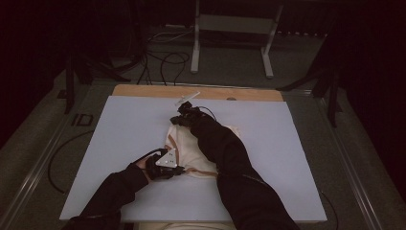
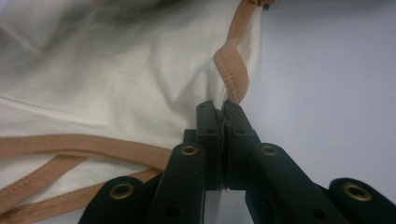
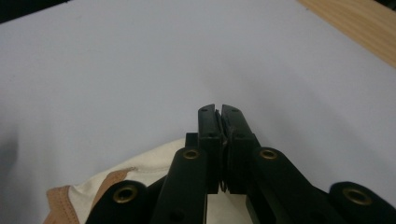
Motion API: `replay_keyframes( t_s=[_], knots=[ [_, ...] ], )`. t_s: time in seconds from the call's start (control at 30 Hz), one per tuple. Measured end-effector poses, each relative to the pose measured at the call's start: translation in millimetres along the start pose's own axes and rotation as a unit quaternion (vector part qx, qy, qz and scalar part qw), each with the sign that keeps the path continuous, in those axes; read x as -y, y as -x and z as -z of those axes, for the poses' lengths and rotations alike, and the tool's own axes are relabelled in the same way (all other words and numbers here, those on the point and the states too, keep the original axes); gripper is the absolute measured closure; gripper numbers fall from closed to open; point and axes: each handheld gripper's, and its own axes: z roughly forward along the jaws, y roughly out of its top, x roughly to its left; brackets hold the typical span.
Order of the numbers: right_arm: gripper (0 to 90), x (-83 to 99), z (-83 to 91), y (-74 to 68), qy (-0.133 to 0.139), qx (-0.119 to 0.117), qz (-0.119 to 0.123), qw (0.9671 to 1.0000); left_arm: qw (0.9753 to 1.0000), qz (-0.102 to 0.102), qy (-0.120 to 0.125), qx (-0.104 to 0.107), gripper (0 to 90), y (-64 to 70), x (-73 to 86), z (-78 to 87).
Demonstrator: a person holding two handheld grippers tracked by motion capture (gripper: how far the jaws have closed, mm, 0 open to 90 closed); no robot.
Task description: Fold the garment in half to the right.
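A: While both tongs sit low on the surface (image 1: 119,124), the left tongs (image 2: 223,108) are clamped on the garment (image 2: 116,70) right at its tan trim (image 2: 233,70).

B: And the right tongs (image 3: 219,109)? Jaws pressed together at the garment's far edge; cloth appears pinched low between them.

A: Soft, light, floppy stuff. It'll sag and bunch, I'd say. Stitched trim is the firmest hold.

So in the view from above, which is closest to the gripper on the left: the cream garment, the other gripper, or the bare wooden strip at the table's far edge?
From the left gripper:
1. Cream garment, right at its jaws, at the near middle of the table.
2. Right gripper, farther back, at the garment's far edge.
3. Wooden strip, farthest, along the table's far edge.
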Motion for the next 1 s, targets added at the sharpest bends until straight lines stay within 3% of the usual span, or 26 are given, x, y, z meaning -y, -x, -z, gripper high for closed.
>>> replay_keyframes(
  t_s=[0.3, 0.4, 0.7, 1.0],
  knots=[
    [88.2, 0.2, 13.2, 1.9, 0.006, 0.008, -0.005, 0.9999, 1.0000, -0.005, -0.003, 0.001, 87.5, -1.7, -5.3, 2.6],
    [88.2, -0.4, 16.9, 1.6, 0.004, 0.016, -0.010, 0.9998, 1.0000, 0.003, -0.003, 0.007, 87.5, -4.0, -7.4, 2.7],
    [88.2, 1.8, 30.3, 3.1, 0.016, 0.017, -0.012, 0.9996, 0.9998, -0.012, -0.012, 0.007, 87.4, -4.5, -18.3, 3.3],
    [88.2, 6.5, 54.1, 10.6, 0.026, 0.030, -0.019, 0.9990, 0.9996, -0.022, -0.013, 0.010, 87.4, -4.8, -32.5, 0.3]
  ],
)
